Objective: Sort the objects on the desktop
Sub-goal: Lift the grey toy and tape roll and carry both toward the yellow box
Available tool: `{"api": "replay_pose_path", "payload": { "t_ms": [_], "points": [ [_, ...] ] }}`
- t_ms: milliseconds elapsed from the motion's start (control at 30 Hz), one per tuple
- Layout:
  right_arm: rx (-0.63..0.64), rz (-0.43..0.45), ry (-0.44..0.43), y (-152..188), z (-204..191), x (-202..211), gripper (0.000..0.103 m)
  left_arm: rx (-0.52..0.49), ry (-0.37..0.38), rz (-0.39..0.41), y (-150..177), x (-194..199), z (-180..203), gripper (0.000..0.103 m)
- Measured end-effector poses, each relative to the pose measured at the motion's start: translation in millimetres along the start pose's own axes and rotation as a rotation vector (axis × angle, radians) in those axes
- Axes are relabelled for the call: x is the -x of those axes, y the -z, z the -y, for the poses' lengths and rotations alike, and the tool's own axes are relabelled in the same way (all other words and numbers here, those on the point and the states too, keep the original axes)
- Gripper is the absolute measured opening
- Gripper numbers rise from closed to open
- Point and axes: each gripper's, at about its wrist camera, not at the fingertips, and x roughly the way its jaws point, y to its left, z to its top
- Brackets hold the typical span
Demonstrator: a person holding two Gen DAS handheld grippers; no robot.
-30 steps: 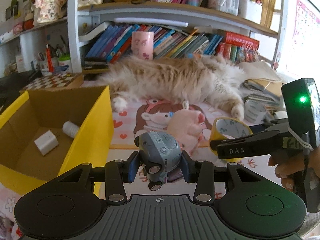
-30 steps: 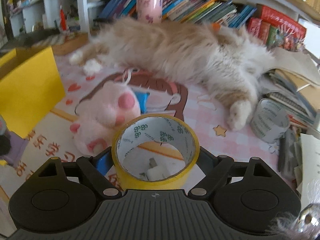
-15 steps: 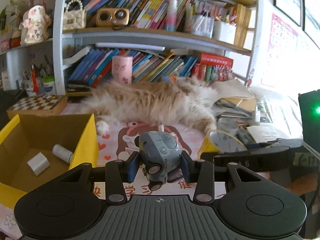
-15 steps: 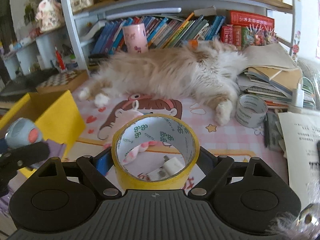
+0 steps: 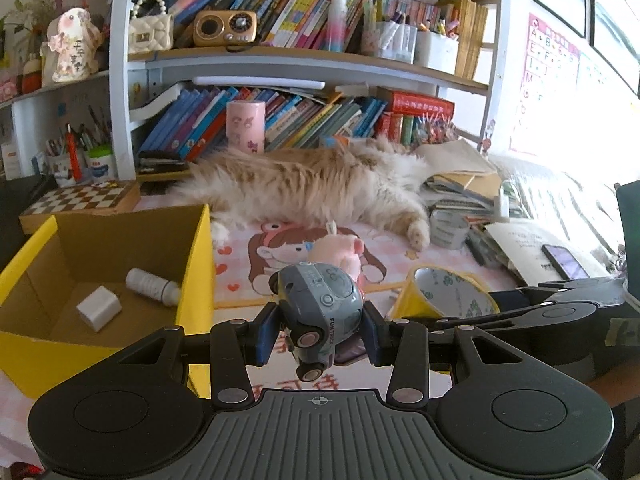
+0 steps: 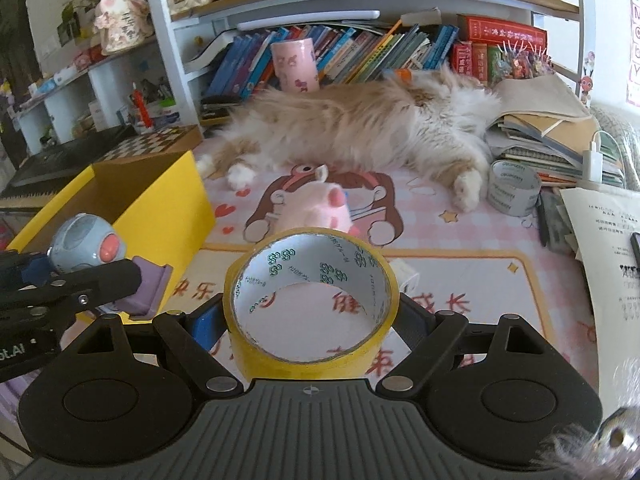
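Centrally, the left gripper (image 5: 319,334) clamps a grey toy car (image 5: 318,304), held above the mat just right of the yellow box (image 5: 196,264), which contains a bottle (image 5: 152,286) and white block (image 5: 99,308). Right gripper (image 6: 310,320) grips a yellow tape roll (image 6: 310,300). Farther off lie a pink plush (image 6: 320,208), cat (image 6: 360,124) and grey tape (image 6: 514,188).

Black left gripper (image 5: 319,334), blue pads (image 5: 266,334), silver screws.
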Motion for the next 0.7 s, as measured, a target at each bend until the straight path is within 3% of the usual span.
{"api": "replay_pose_path", "payload": {
  "t_ms": [267, 700],
  "points": [
    [-0.014, 0.0, 0.021, 15.7, -25.9, 11.2, 0.084, -0.009, 0.025, -0.008, 15.1, 21.2, -15.0, 0.042],
    [0.025, -0.02, 0.051, 49.8, -83.6, 32.7, 0.084, 0.063, 0.03, -0.039, 47.6, 61.6, -58.7, 0.042]
  ]
}}
